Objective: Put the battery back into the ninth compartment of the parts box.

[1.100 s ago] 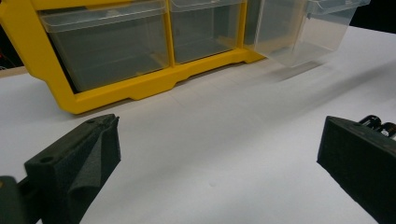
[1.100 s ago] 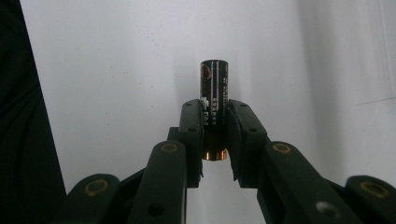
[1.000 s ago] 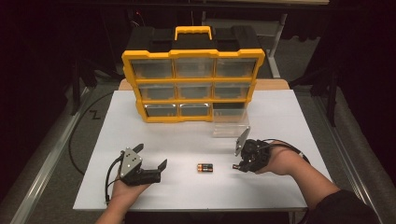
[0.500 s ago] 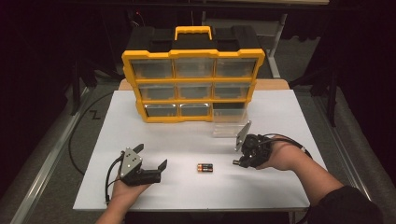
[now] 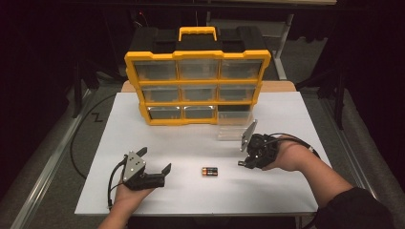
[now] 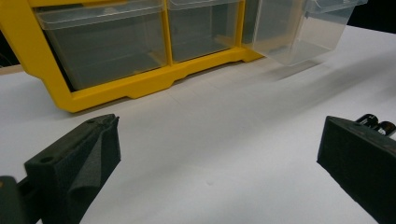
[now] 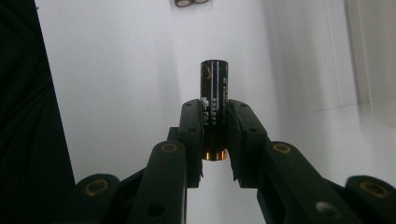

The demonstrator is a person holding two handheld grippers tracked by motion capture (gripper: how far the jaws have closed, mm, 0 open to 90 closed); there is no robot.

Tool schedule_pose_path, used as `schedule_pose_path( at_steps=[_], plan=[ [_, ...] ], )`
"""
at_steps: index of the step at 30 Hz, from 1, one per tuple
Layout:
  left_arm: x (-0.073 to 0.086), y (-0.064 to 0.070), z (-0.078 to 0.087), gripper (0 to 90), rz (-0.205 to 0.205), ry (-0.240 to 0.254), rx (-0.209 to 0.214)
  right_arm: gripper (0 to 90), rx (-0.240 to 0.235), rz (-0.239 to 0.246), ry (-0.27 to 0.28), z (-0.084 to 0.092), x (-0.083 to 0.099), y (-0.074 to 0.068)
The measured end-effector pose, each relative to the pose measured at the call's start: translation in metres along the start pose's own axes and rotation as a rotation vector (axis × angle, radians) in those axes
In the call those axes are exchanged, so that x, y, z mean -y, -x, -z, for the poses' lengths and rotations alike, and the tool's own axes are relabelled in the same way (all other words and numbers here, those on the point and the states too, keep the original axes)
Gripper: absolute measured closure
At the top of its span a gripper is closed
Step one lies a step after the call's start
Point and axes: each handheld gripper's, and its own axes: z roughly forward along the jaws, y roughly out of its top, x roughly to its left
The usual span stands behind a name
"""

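My right gripper (image 7: 215,111) is shut on a black and copper battery (image 7: 215,88), which stands up between the pads. From above, the right gripper (image 5: 242,163) hangs at the table's right, just in front of a clear plastic drawer (image 5: 233,131) that stands out of its slot. Two more batteries (image 5: 209,171) lie side by side in the middle of the white table (image 5: 143,129). My left gripper (image 5: 155,161) rests at the front left, open, with nothing between its jaws. In the left gripper view the left gripper (image 6: 219,135) faces the yellow organizer (image 6: 140,86), the drawer (image 6: 303,28) and the batteries (image 6: 376,125).
A yellow organizer (image 5: 197,86) with clear drawers and a handle stands at the table's far side; its lower right slot is dark. Cables trail from both grippers. Dark floor surrounds the table.
My right gripper, with the battery in it, has drifted a little away from the front edge toward the clear drawer. The left gripper has stayed put.
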Motion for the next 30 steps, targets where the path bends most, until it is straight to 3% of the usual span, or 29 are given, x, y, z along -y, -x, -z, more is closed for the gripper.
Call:
schedule_pose_path(
  at_steps=[22, 30],
  plan=[
    [0.000, 0.000, 0.001, 0.3, 0.000, 0.002, 0.002, 78.8, 0.007, 0.021, 0.004, 0.019, -0.016, 0.011],
    [0.000, 0.000, 0.000, 0.3, 0.001, 0.000, 0.006, 78.8, 0.003, 0.002, -0.001, 0.022, -0.017, 0.016]
  ],
)
